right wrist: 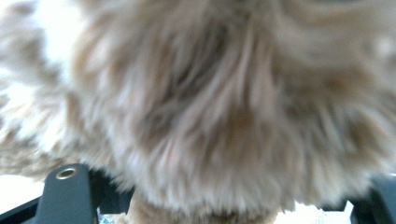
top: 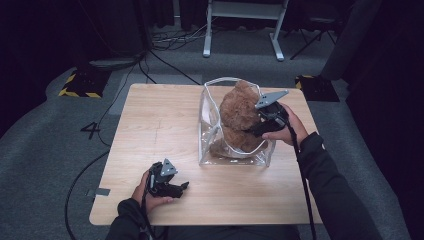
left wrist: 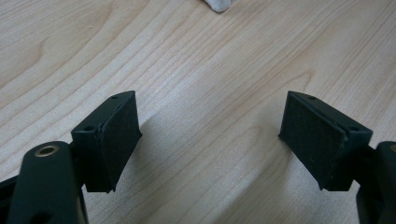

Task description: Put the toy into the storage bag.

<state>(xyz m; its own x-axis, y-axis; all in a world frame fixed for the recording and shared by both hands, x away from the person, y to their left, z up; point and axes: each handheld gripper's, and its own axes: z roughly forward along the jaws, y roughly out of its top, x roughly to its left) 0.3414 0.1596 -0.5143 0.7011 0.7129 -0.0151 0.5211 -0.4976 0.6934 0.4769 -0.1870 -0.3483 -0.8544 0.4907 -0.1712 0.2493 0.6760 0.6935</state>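
Pale wooden tabletop (top: 160,130), dark room beyond. Left tongs (top: 181,188) spread, empty, low over bare wood. Right tongs (top: 255,131) against brown furry plush toy (top: 240,117) inside clear plastic bag (top: 207,147); grip state cannot tell.

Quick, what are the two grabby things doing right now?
Left gripper: open, holding nothing, just above the table.
Right gripper: pressed into the furry brown toy in the clear bag; fingers hidden, cannot tell.
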